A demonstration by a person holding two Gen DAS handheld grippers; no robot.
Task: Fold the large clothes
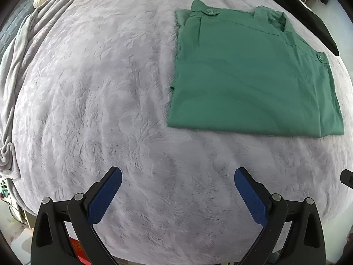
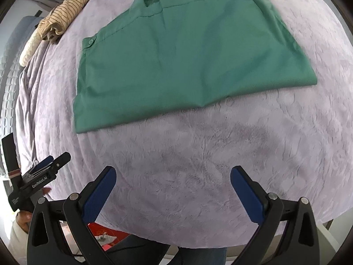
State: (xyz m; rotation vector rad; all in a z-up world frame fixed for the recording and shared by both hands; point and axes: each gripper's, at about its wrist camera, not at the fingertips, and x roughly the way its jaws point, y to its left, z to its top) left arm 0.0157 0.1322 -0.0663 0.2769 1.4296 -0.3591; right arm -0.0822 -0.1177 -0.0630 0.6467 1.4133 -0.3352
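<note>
A green shirt point(image 2: 187, 50) lies folded into a flat, roughly square packet on the lilac bedspread point(image 2: 198, 165), toward the far side of the bed, with bare cover between it and the near edge. Its collar and buttoned shoulder tabs face the far edge, its folded hem faces the near edge, and the packet now runs slightly longer from side to side than from collar to hem. The cloth looks thin, light and limp, so it would likely sag and slip open if lifted by one point; pinching the two near corners of the folded edge through all layers seems the safest hold. The left gripper point(image 1: 177, 190) hangs over bare cover with its jaws wide and nothing between them. The right gripper point(image 2: 173, 187) is likewise spread wide and empty, short of the shirt's near edge.
</note>
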